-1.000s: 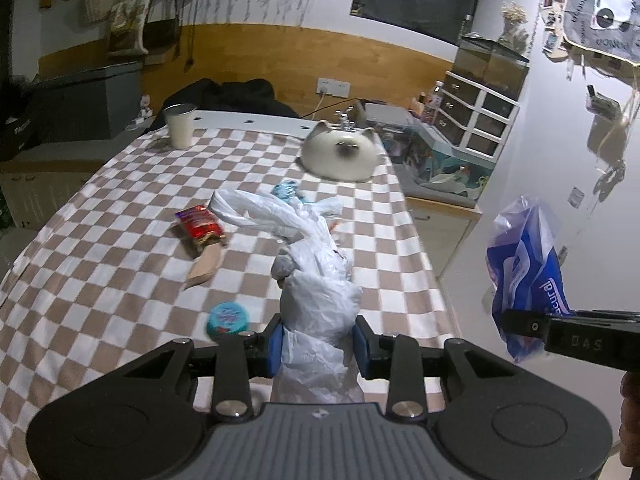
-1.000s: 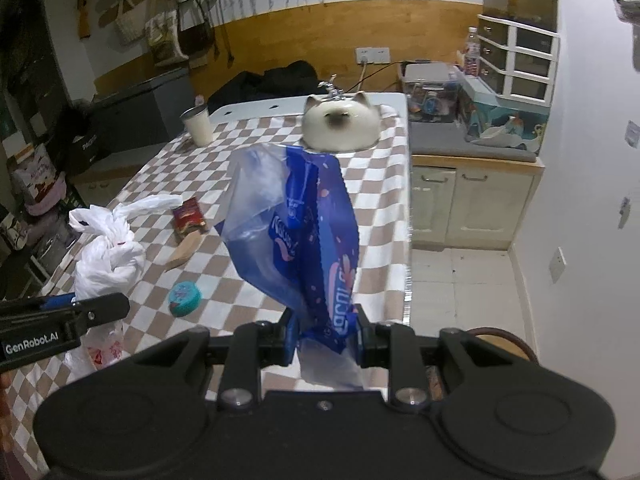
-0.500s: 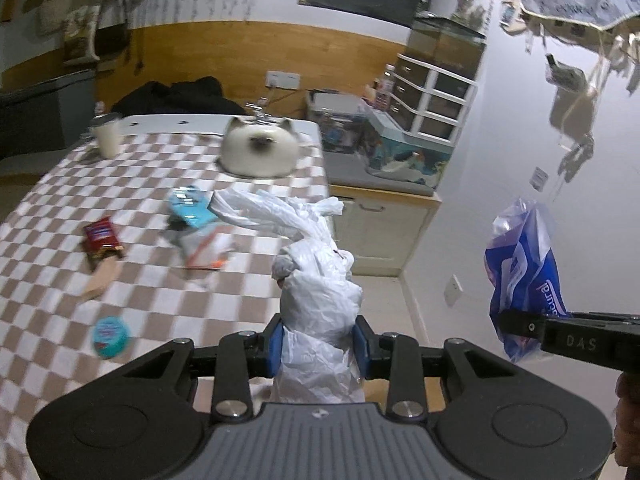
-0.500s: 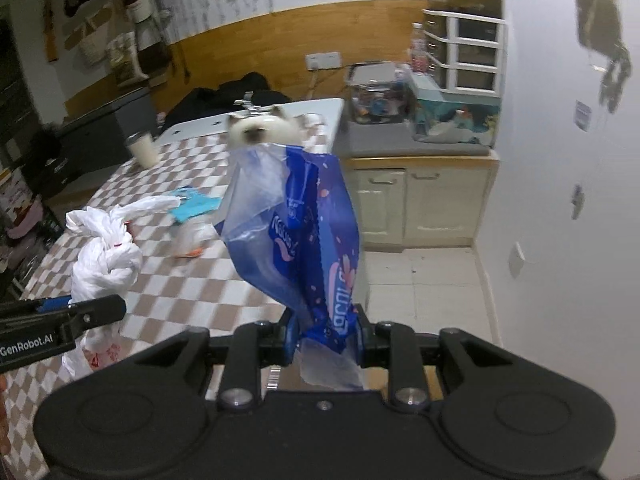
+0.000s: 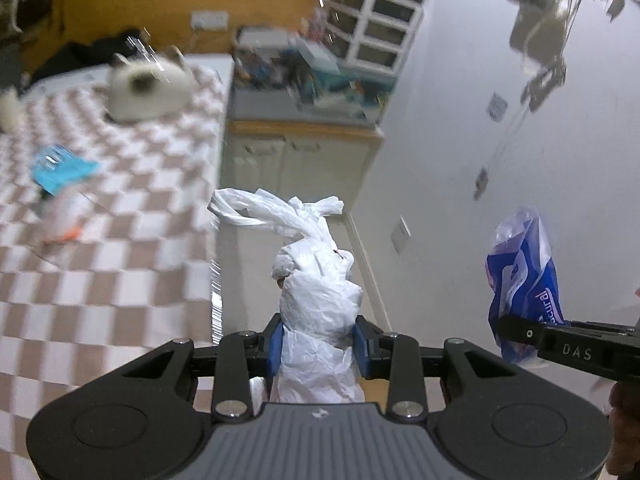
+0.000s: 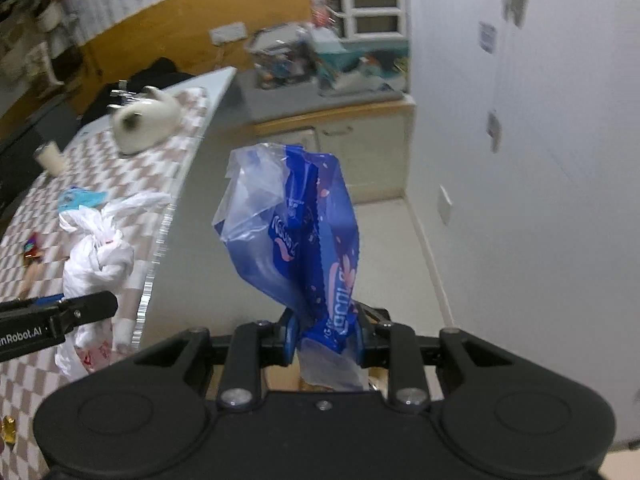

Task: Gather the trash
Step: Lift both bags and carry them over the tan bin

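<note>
My left gripper (image 5: pixel 318 344) is shut on a knotted white plastic bag (image 5: pixel 316 292) and holds it upright in the air past the table's right edge. The white bag also shows in the right wrist view (image 6: pixel 98 256). My right gripper (image 6: pixel 326 338) is shut on a blue and clear plastic wrapper (image 6: pixel 296 232), held upright over the floor. The blue wrapper also shows at the right of the left wrist view (image 5: pixel 524 284). Loose trash lies on the checkered table (image 5: pixel 120 264): a teal packet (image 5: pixel 64 168), a clear wrapper (image 5: pixel 60 220) and a red packet (image 6: pixel 32 250).
A cat-shaped cream object (image 5: pixel 150 90) and a cup (image 6: pixel 50 156) stand at the table's far end. A low cabinet (image 5: pixel 296 160) with cluttered boxes and a white drawer unit (image 5: pixel 372 32) stands against the far wall. Pale floor (image 6: pixel 384 264) and a white wall lie to the right.
Both grippers have swung right, away from the table and toward the floor and wall, each still holding its bag. The table has slid to the left of both views.
</note>
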Motion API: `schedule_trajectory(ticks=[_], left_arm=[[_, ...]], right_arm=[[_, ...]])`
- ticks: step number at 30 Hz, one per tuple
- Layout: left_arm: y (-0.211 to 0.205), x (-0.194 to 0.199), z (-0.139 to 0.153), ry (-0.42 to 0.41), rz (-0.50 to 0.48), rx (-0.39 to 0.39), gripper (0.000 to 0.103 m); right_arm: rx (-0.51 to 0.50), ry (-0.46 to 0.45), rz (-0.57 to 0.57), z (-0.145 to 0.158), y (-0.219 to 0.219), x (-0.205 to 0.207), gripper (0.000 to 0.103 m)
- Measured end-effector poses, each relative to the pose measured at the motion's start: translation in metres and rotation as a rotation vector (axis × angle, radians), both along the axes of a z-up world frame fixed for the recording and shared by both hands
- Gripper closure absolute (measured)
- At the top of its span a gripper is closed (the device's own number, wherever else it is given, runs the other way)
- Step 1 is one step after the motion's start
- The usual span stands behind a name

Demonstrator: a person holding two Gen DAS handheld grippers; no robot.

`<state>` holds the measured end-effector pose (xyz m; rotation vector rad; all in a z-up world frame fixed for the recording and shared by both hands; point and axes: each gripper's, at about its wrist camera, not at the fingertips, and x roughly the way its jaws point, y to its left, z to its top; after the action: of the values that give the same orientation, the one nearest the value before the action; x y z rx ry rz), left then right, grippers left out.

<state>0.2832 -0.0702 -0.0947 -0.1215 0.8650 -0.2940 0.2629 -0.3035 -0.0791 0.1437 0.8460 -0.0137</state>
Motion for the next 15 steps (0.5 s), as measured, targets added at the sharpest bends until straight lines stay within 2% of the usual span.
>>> schedule_trajectory(ticks=[7,12,15], left_arm=[[-0.038,0.041,-0.059,0.150,-0.078,0.024,0.067],[-0.057,0.064,-0.102,0.247,-0.113,0.034,0.067],[-0.063,0.076,-0.130,0.312,-0.104,0.010,0.067]], right_arm=[[0.003,0.106,-0.072,-0.050,-0.029,0.020,0.075],[-0.010,0.189,-0.054,-0.094,-0.038,0.042,0.074],[-0.020,0.239,-0.028,-0.122,-0.042,0.059,0.074]])
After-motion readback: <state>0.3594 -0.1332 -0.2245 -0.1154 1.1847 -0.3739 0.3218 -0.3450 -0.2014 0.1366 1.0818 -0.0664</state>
